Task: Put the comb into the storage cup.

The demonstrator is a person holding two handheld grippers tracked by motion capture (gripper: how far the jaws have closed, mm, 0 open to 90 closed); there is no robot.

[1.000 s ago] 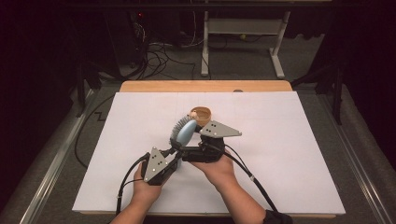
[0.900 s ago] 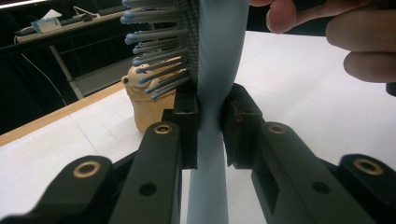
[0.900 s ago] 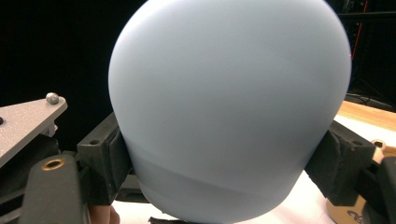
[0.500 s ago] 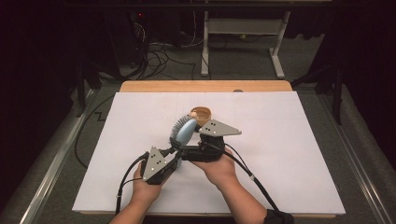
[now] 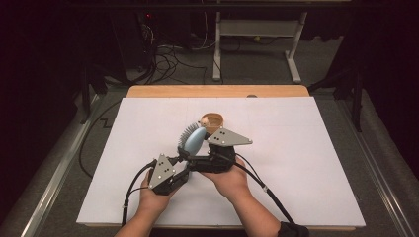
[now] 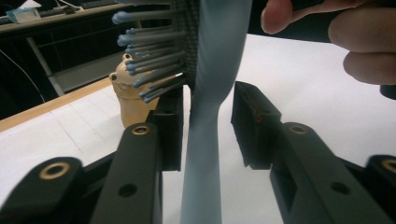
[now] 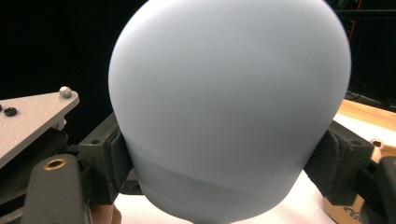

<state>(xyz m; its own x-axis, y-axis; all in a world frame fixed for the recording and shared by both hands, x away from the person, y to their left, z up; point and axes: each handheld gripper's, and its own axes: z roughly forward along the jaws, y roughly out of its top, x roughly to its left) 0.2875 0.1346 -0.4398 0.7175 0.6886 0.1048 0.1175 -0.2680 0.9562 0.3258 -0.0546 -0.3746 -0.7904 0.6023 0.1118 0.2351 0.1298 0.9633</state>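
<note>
right hand-held gripper (image 5: 197,148): clamped on the wide head of the pale blue hairbrush (image 5: 193,140) | left hand-held gripper (image 5: 182,159): jaws just been opening, handle between them, right pad clear | hairbrush: raised over the white counter (image 5: 306,163), bristles leftward, just before the tan wooden figure (image 5: 212,122)

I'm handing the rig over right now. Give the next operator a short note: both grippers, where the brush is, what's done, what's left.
Left gripper: its jaws have just been opening; the hairbrush handle runs between them with gaps on both sides.
Right gripper: shut on the brush head's edges, holding it above the white table.
Wooden holder: stands just behind the brush.
Done: brush appears passed from left to right.
Left: probably draw the left gripper clear, then put the brush wherever it belongs.
</note>
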